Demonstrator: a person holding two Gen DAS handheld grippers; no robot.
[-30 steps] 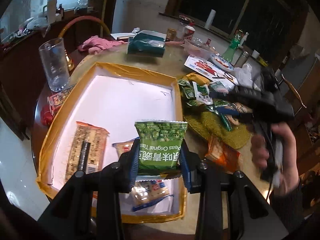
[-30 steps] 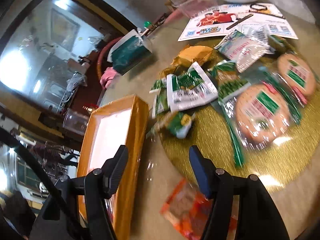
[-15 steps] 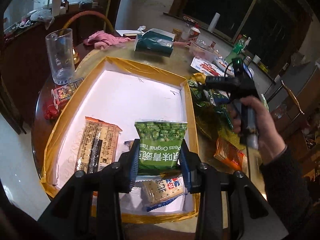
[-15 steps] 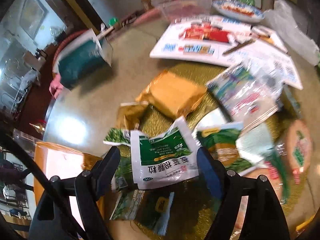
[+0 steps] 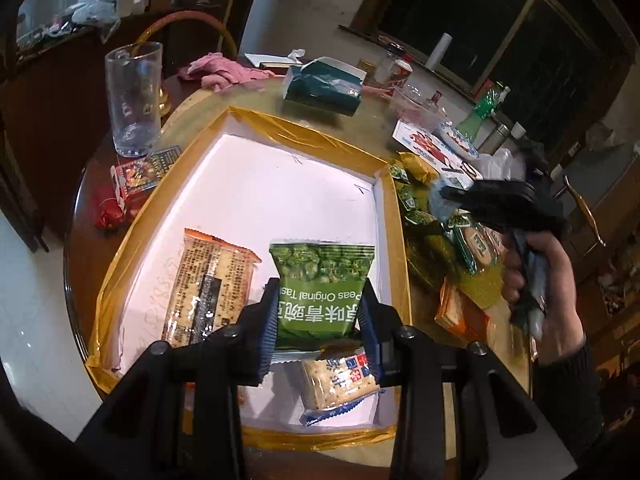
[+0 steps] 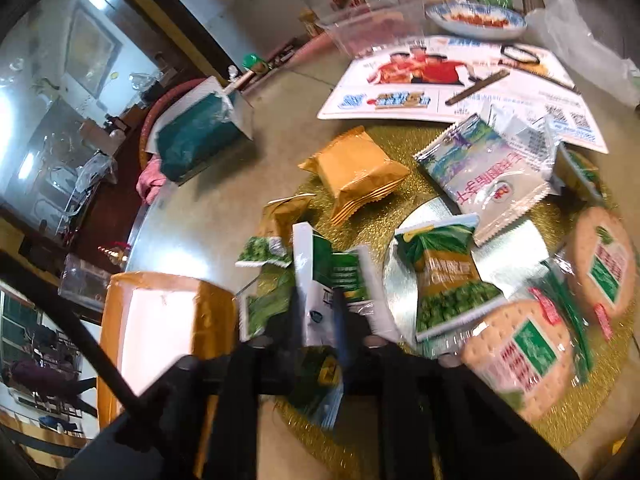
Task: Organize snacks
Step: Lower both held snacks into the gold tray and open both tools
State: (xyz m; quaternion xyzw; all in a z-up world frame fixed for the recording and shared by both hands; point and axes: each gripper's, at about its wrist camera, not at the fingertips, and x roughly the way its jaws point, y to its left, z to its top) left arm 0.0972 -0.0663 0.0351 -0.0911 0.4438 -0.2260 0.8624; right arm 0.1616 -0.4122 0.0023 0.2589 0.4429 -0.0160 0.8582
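Plainly, green packet (image 5: 322, 288) reading "Peas Original"

Both views are bent hard by the fisheye lens, with black corners cut off all round. The left wrist view is lit from indoors above; the white box floor (image 5: 256, 184) is rendered bright, while the window (image 5: 496, 28) behind is left black. Glare is thrown off the tabletop (image 6: 280, 120) and off the silver wrapper (image 6: 508, 256) in the right wrist view. Motion blur is smeared across the right gripper (image 6: 316, 320) and the green-and-white packet (image 6: 332, 276); the far room is washed out.
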